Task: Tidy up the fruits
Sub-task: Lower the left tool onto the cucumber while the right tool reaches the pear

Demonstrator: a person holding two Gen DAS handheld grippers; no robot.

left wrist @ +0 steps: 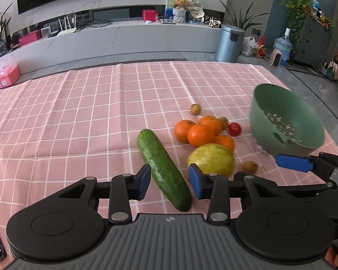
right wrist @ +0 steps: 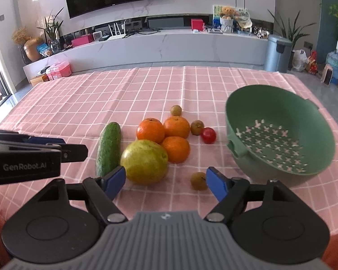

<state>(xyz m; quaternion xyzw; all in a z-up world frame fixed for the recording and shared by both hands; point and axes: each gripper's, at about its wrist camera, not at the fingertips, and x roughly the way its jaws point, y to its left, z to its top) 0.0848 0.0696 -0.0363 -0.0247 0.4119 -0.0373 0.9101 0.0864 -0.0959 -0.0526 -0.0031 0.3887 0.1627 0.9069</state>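
A pink checked tablecloth (right wrist: 146, 85) covers the whole table, and on its right side sits a green colander bowl (right wrist: 281, 112), empty, tipped a little toward us. Left of it, the fruit is bunched together: a long green cucumber (left wrist: 164, 168) lies at a slant at the left edge of the pile, a big yellow-green pear-like fruit (right wrist: 144, 162) sits just beside it, and three oranges (right wrist: 151, 132) crowd touching one another behind that. A small red tomato (right wrist: 208, 135) rests between the oranges and the bowl, and little brown fruits (right wrist: 198, 180) lie scattered around, possibly longans, hard to say from here. The left gripper (left wrist: 170, 181) hangs over the cucumber's near end, blue pads either side of it with a clear gap, not pinching. The right gripper (right wrist: 165, 182) has its fingers spread wide, nothing gripped, the yellow-green fruit and one brown fruit just ahead of its tips.
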